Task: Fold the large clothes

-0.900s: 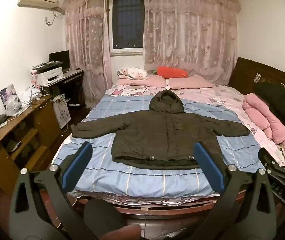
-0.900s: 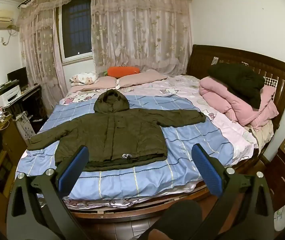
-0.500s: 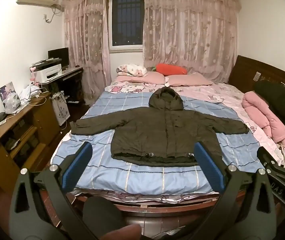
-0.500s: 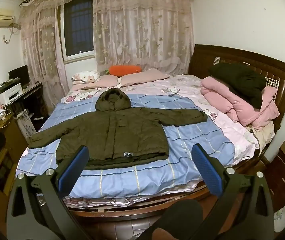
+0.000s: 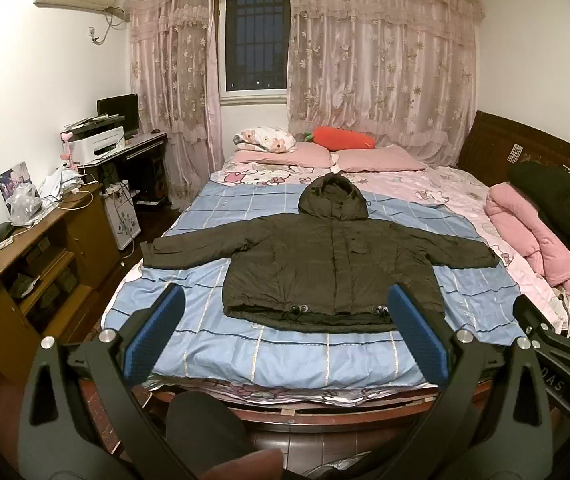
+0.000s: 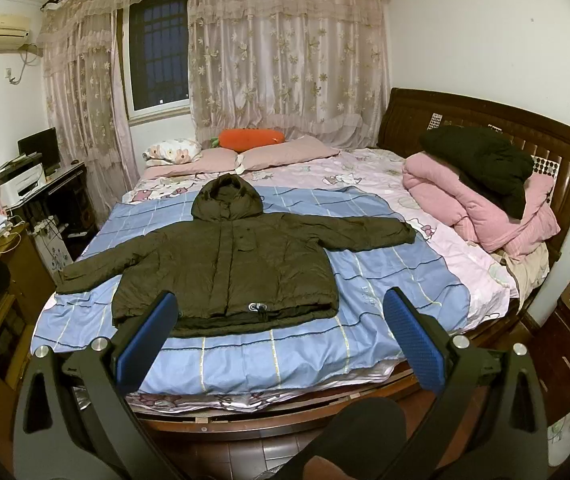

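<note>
A dark olive hooded jacket (image 5: pixel 325 264) lies flat, front up, on the blue checked sheet of the bed (image 5: pixel 285 360), sleeves spread to both sides, hood toward the pillows. It also shows in the right wrist view (image 6: pixel 229 268). My left gripper (image 5: pixel 285 328) is open and empty, held off the near edge of the bed, short of the jacket's hem. My right gripper (image 6: pixel 281 332) is open and empty, likewise short of the hem. The right gripper's body shows at the right of the left wrist view (image 5: pixel 557 356).
A folded pink quilt (image 6: pixel 477 208) with a black garment (image 6: pixel 481 168) on it lies at the bed's right side by the wooden headboard (image 6: pixel 485 120). Pillows (image 5: pixel 377 158) and an orange carrot cushion (image 5: pixel 343 139) lie at the far end. A wooden cabinet (image 5: pixel 25 264) and desk stand left.
Both grippers have moved slightly forward and up toward the bed; the jacket sits a little lower and larger in view. Jaws stay open.
</note>
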Tool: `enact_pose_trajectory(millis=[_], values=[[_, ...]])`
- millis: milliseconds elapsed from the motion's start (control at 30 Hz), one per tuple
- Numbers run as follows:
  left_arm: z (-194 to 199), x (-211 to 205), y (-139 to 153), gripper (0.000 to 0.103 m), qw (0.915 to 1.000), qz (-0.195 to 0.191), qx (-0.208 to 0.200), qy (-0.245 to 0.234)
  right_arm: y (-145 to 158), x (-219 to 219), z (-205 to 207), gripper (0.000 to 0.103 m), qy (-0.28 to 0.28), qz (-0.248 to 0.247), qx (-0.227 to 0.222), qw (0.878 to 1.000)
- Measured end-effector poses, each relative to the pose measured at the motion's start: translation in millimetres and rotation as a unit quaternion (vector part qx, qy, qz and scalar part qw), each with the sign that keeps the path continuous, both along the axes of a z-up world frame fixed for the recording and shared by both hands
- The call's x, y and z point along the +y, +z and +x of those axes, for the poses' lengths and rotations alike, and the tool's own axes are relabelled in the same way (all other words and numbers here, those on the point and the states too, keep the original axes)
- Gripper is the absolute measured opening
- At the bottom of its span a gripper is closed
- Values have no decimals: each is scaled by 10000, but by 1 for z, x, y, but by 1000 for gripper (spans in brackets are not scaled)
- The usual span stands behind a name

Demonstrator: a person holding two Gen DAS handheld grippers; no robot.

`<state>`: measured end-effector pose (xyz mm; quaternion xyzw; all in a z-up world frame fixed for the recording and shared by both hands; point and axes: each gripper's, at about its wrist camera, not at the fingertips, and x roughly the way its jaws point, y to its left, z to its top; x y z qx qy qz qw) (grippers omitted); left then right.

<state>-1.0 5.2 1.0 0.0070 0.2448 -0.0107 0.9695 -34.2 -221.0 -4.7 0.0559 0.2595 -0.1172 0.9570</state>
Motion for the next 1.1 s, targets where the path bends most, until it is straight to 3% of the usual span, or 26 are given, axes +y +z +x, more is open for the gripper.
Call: enact_pose_trajectory(millis=[1100], values=[[1,0,3,101,10000,-5,4,-6,-1,1,1,102,13,-5,5,10000]])
